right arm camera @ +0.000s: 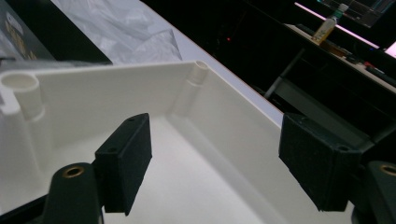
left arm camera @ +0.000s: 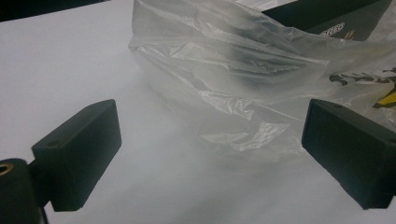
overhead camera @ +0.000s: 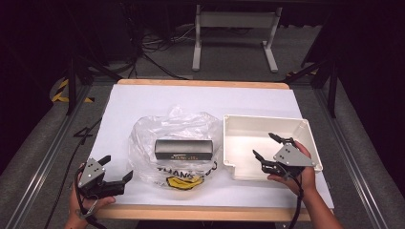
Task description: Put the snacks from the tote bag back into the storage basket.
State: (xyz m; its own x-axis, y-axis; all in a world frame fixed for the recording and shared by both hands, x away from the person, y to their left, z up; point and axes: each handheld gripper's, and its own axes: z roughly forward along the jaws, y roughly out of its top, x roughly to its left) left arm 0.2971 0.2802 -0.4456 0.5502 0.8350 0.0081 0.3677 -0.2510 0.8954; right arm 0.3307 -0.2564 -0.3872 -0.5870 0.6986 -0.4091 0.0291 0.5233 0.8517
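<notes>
Nearest, at the near left corner of the table (overhead camera: 143,95), the left gripper (overhead camera: 117,171) rests low with its jaws spread wide and nothing between them, aimed at the near left edge of the clear plastic bag (overhead camera: 157,129); in the left gripper view the crumpled film of the bag (left arm camera: 243,84) lies just ahead of the open jaws, apart from them. At the near right, the right gripper (overhead camera: 266,145) hangs over the white bin (overhead camera: 305,131), likewise spread and empty, and the right gripper view looks down past its jaws onto the bin's bare floor and inner wall (right arm camera: 107,93). The work in hand looks to be getting the black box (overhead camera: 184,149) out of the bag and into the bin. The box lies flat in the middle of the table, inside or on the bag, just left of the bin. I judge the bag to be very light, limp and slick: it will slide on the paper-covered table, bunch up under a pinch, and lift with the box unless held down. A pinch on a loose fold at its near left rim, where the film stands up, should anchor it. The box looks stiff and sharp-edged, probably light to moderate in weight, with a smooth printed face (left arm camera: 336,28) that could slip; its short sides across the narrow width offer the surest hold for spread jaws. Farther off, beyond the table, stand the legs of a white frame (overhead camera: 234,33) on the dark floor.
</notes>
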